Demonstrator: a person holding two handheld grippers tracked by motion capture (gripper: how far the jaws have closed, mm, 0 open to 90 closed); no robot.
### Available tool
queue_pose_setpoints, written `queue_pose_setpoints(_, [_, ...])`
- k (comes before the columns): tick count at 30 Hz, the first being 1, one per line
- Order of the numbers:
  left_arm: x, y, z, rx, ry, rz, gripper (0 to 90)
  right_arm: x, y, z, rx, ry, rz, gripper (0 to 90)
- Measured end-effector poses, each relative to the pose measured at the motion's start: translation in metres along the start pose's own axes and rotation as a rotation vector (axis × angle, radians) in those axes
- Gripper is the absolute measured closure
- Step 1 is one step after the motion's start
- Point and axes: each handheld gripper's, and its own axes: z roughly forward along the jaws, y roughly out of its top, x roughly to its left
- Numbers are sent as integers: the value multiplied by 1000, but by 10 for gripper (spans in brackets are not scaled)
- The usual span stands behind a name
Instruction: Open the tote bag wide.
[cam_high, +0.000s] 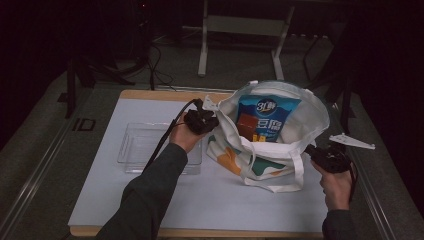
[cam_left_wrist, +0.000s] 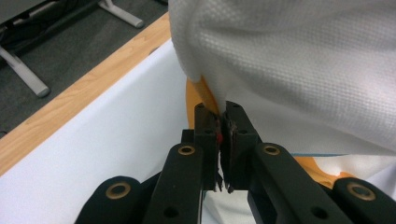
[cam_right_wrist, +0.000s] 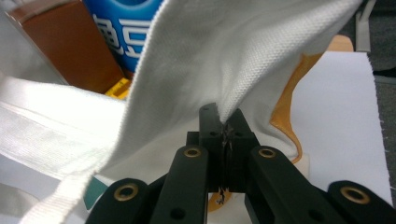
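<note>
White tote bag (cam_high: 280, 145) centre-right of frame on table (cam_high: 150, 200), mouth held wide, blue packet (cam_high: 267, 117) inside. Left tongs (cam_high: 212, 122) clamped on bag's left rim; right tongs (cam_high: 311, 150) clamped on right rim. Clear tray (cam_high: 132, 150) left of bag.

Hand-held gripper (cam_right_wrist: 225, 128) pinching tote bag (cam_right_wrist: 210, 56)

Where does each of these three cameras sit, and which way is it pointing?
High view: above the person's side, looking forward and down on the white-topped table; both forearms and hands show.
Left gripper view: rides the left gripper, looking along its black jaws, shut on the white canvas tote bag.
Right gripper view: rides the right gripper, jaws shut on the bag's rim, facing the blue printed packet inside.
All three share the bag.
</note>
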Motion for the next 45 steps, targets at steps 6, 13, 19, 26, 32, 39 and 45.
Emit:
queue_pose_setpoints(6, [-2,-5,10,23,-2,-15,855,0,-7,7,20,3,9,885])
queue_pose_setpoints(13, [-3,-10,24,73,6,-20,856,1,-15,17,44,6,19,884])
queue_pose_setpoints(19, [-8,-12,33,109,5,3,857,2,-21,25,67,9,20,884])
queue_pose_setpoints(26, [-12,-13,44,142,9,5,857,3,-29,33,81,20,32,884])
queue_pose_setpoints(32, [-13,-16,52,176,5,7,856,4,-35,38,101,18,27,883])
queue_pose_setpoints(39, [-20,-19,60,210,-5,36,858,6,-48,46,147,8,20,883])
queue_pose_setpoints(45, [-20,-23,65,215,-21,16,856,7,-58,56,191,-9,13,881])
